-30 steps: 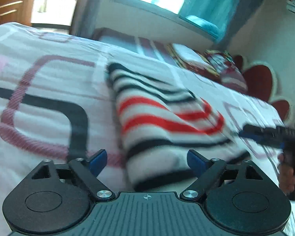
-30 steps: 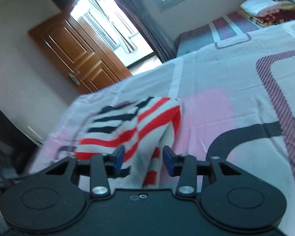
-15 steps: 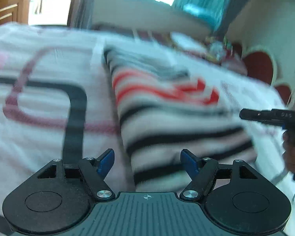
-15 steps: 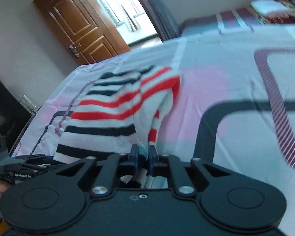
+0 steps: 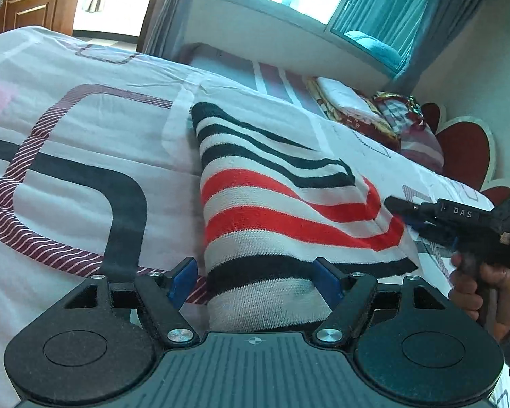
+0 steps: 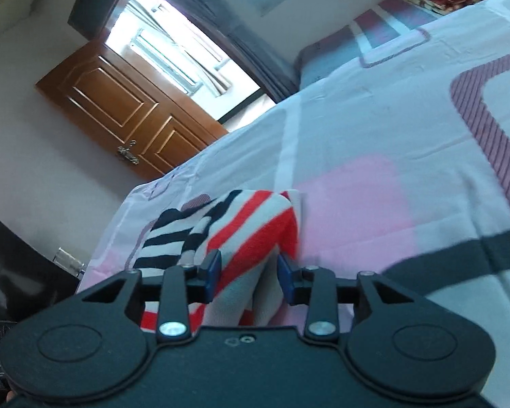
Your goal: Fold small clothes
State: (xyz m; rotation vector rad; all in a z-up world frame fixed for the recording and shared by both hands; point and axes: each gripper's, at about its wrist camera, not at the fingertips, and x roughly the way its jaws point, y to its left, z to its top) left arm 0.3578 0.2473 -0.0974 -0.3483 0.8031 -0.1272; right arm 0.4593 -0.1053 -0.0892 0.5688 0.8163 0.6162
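Loosely folded striped knit garment (image 5: 272, 204), black, white, red bands

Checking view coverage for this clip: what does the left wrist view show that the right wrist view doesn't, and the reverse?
Only the left wrist view shows the right gripper from outside, beside the garment's red-striped edge, the hand holding it, the red heart-shaped headboard and the teal curtain.

Only the right wrist view shows the pink patch on the sheet and a dark screen beside the bed.

Both show the striped garment on the bed sheet, the wooden door and folded bedding at the far end.
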